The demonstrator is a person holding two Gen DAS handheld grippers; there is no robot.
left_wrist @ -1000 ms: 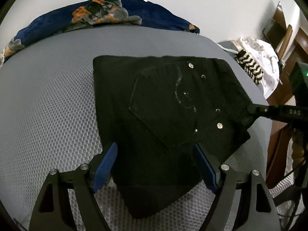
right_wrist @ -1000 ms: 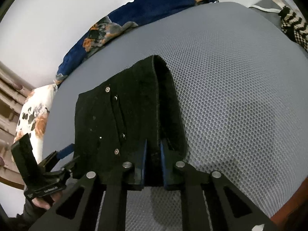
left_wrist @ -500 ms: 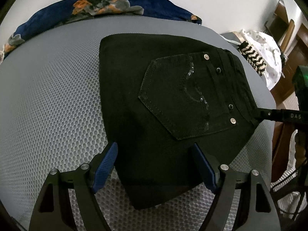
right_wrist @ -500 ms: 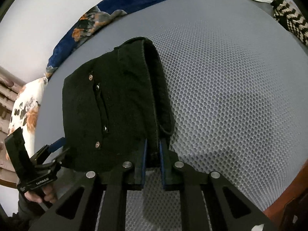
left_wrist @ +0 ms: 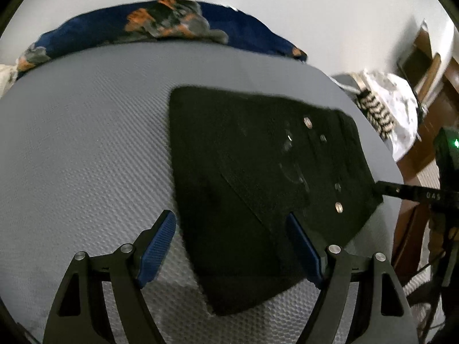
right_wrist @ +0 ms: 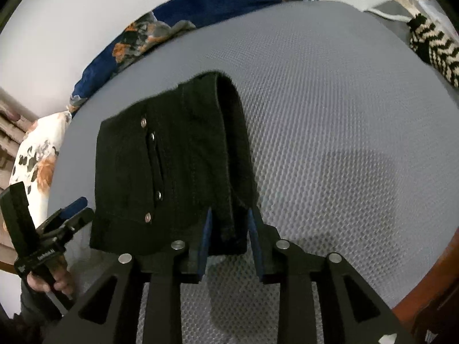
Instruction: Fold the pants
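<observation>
Folded black pants (left_wrist: 258, 186) lie flat on the grey mesh bed (left_wrist: 86, 157), back pocket and rivets facing up. My left gripper (left_wrist: 229, 220) hovers open over their near corner, with its left fingertip above bare mesh and its right one above the cloth. In the right wrist view the pants (right_wrist: 172, 172) show their folded waistband edge running between the fingers of my right gripper (right_wrist: 230, 212). Its jaws are opening, and the blue pads stand off the cloth on both sides. The right gripper's tip (left_wrist: 401, 192) also shows at the pants' right corner. A hand holds the left gripper (right_wrist: 71, 212).
A blue floral blanket (left_wrist: 160, 25) lies along the far edge of the bed by the white wall. A black-and-white zigzag cloth (right_wrist: 433, 48) sits at the far right, and a white floral pillow (right_wrist: 37, 154) at the left. Wooden furniture (left_wrist: 424, 66) stands beyond the bed's right edge.
The right gripper's jaws have parted from the waistband edge they were pinching. The left gripper has shifted left, so the pants sit further right in its view.
</observation>
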